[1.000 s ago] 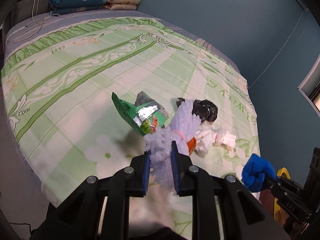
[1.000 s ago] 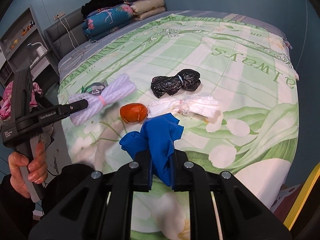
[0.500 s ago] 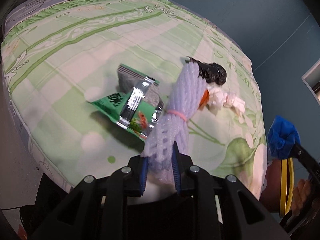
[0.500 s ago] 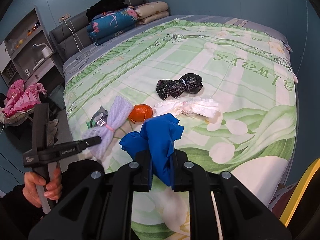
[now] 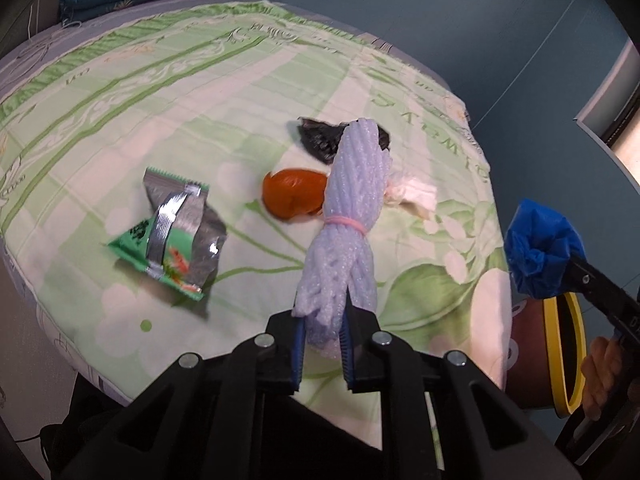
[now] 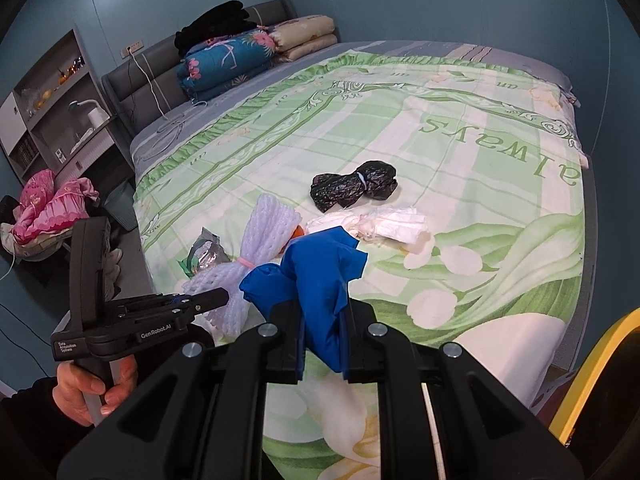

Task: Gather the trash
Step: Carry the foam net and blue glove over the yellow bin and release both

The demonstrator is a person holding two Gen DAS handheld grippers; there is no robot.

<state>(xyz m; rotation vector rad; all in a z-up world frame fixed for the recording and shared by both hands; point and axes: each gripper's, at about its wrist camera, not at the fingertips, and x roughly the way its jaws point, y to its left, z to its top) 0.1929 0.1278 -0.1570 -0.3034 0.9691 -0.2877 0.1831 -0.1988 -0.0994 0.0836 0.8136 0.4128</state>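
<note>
Left gripper (image 5: 323, 350) pinches ribbed foam netting (image 5: 347, 216); right gripper (image 6: 325, 350) clamps crumpled blue plastic (image 6: 316, 276)

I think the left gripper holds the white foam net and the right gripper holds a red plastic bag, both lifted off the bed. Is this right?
One detail is wrong: the bag in the right gripper is blue, not red, as the right wrist view shows. The blue plastic bag is clamped there, and the left gripper does hold the white foam net, both lifted off the bed.
</note>
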